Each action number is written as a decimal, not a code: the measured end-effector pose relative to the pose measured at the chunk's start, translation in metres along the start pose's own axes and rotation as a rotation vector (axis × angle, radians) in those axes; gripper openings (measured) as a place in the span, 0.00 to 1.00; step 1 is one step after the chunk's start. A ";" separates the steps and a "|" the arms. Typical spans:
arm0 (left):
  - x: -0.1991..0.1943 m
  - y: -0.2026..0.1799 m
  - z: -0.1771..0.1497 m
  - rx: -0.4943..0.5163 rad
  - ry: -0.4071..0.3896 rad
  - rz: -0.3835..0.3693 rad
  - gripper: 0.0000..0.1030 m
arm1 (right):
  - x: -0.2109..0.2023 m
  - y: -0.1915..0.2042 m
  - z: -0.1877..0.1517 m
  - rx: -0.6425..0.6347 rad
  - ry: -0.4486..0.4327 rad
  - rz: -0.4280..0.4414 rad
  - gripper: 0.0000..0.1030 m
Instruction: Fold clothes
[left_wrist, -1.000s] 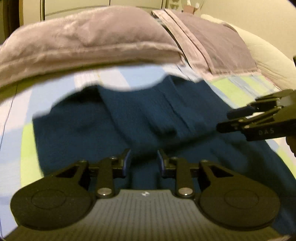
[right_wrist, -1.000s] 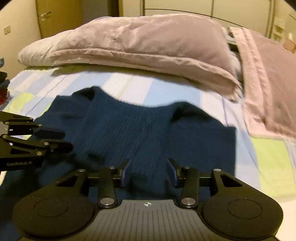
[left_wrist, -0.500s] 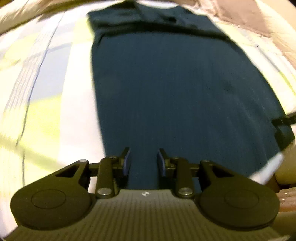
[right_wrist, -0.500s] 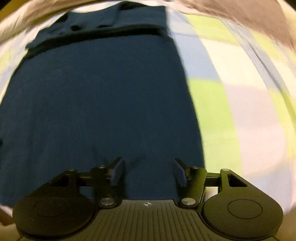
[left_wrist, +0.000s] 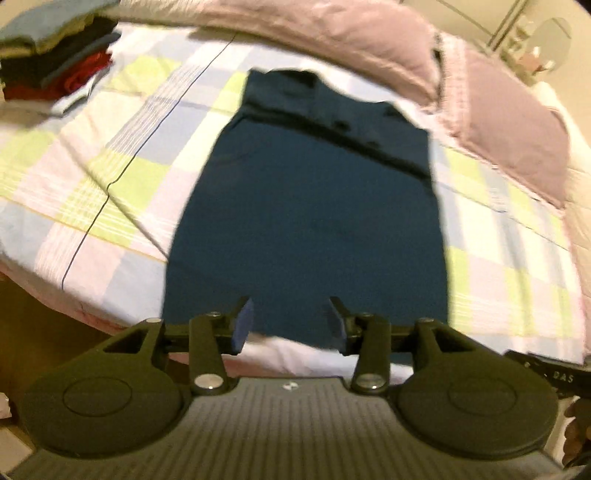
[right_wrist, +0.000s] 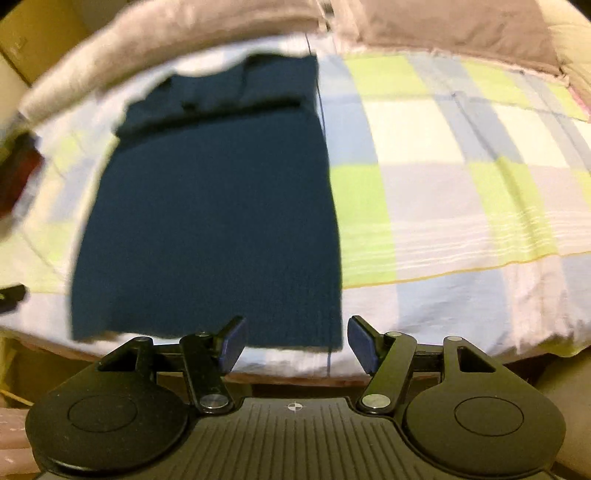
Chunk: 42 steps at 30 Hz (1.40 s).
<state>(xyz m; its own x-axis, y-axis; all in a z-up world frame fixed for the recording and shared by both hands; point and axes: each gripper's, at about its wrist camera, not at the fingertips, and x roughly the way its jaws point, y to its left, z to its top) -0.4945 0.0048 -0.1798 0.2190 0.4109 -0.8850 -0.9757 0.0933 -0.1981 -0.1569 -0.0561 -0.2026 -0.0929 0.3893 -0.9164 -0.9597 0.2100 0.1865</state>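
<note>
Stacked clothes (left_wrist: 55, 48) show clearly only beside the sweater (left_wrist: 306, 221) in left view.

Motion blur is smearing the dark blue sweater (left_wrist: 310, 206) and the checked bedsheet (left_wrist: 122, 177), the clothes pile (left_wrist: 55, 48) is running off the left wrist frame's corner, and the right gripper (left_wrist: 554, 376) is showing only partly, jaws unreadable there.
</note>
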 end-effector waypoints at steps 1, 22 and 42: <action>-0.015 -0.009 -0.006 0.007 -0.016 0.002 0.40 | -0.015 0.002 -0.001 -0.018 -0.015 0.008 0.62; -0.135 -0.070 -0.087 0.079 -0.102 0.174 0.50 | -0.129 0.036 -0.066 -0.265 -0.093 0.052 0.62; -0.128 -0.092 -0.077 0.221 -0.094 0.156 0.55 | -0.132 0.035 -0.067 -0.246 -0.097 0.024 0.62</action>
<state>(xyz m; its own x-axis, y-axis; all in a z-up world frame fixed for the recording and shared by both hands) -0.4328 -0.1266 -0.0807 0.0751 0.5168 -0.8528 -0.9760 0.2134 0.0434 -0.1962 -0.1608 -0.0985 -0.1021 0.4780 -0.8724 -0.9942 -0.0198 0.1055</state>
